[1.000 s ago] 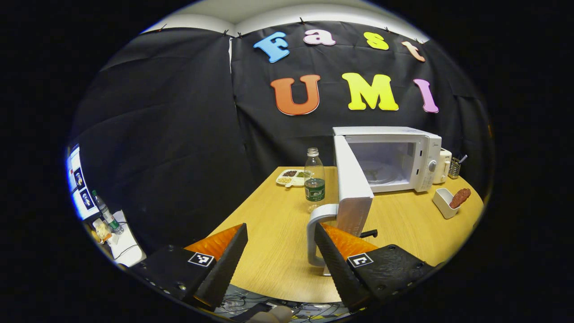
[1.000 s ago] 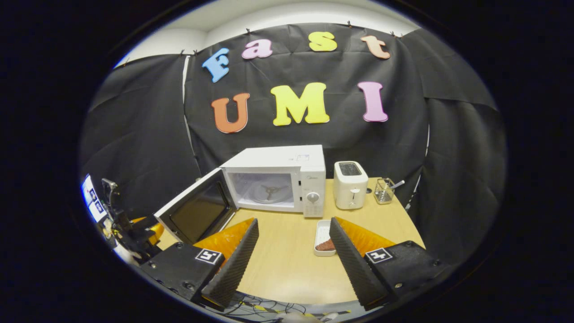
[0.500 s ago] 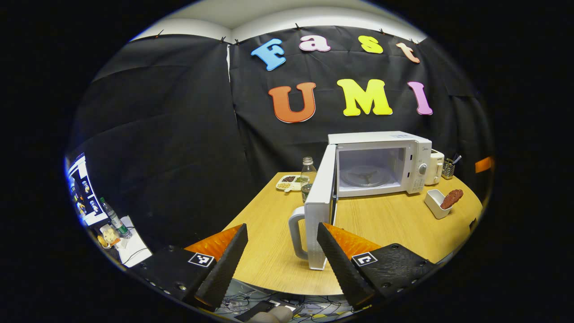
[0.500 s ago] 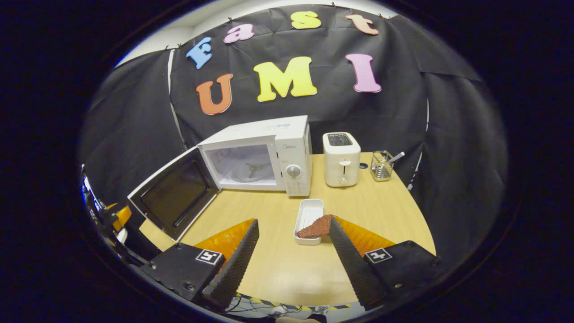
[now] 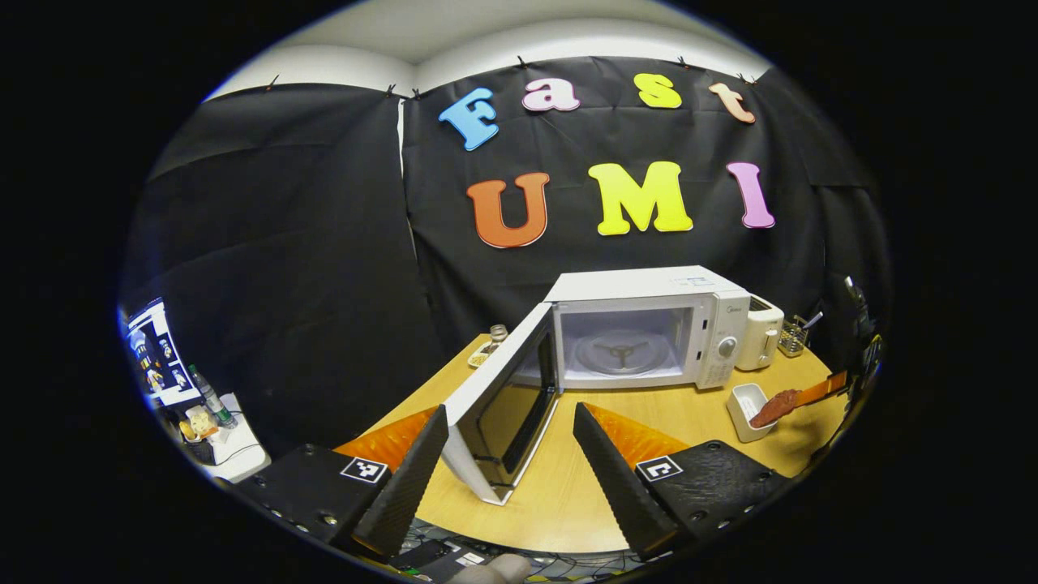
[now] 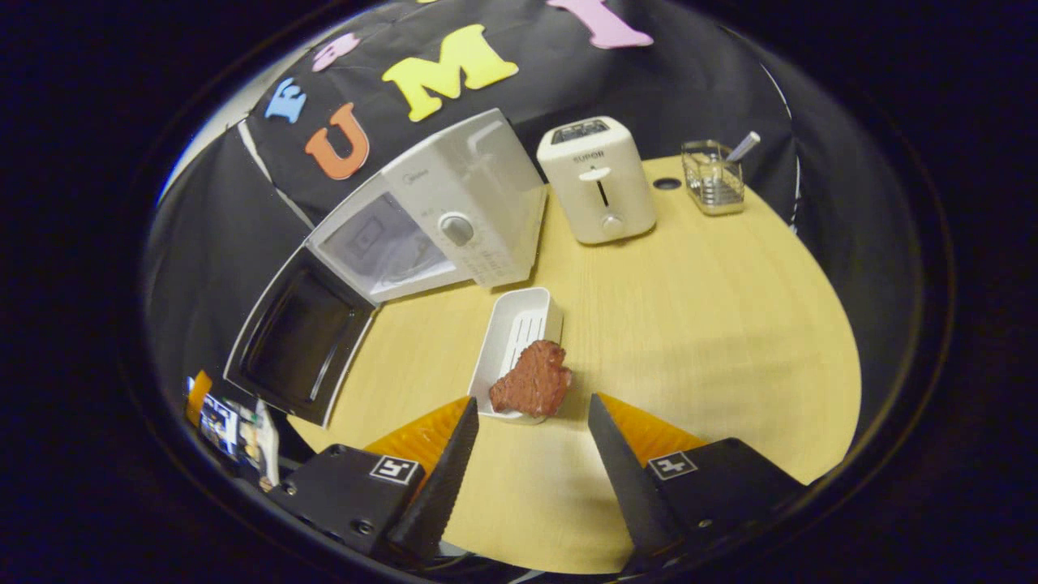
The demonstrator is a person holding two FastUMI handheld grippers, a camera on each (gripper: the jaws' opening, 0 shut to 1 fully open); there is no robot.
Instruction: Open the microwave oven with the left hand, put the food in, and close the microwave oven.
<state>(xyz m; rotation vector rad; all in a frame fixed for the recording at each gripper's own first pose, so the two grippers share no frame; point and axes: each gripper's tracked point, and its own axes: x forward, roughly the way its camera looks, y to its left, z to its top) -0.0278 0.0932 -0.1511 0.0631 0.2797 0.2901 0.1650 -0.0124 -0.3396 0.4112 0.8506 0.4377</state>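
The right tongs [image 6: 531, 422] are hanging apart just before the food [image 6: 532, 380], which is resting on the white dish [image 6: 519, 324] near the open microwave [image 6: 422, 227]. The left tongs [image 5: 511, 430] are gaping empty.

The microwave [image 5: 649, 324] was white, with a dark window in its door [image 5: 507, 405]. The toaster [image 6: 596, 178] was cream. The tabletop [image 6: 714, 324] was pale wood grain. The food [image 6: 531, 380] was reddish brown, lying on a white dish [image 6: 519, 324]. Both grippers [image 5: 507, 462] [image 6: 527, 462] had black ridged fingers backed with orange, and black-and-white square markers on their bodies.
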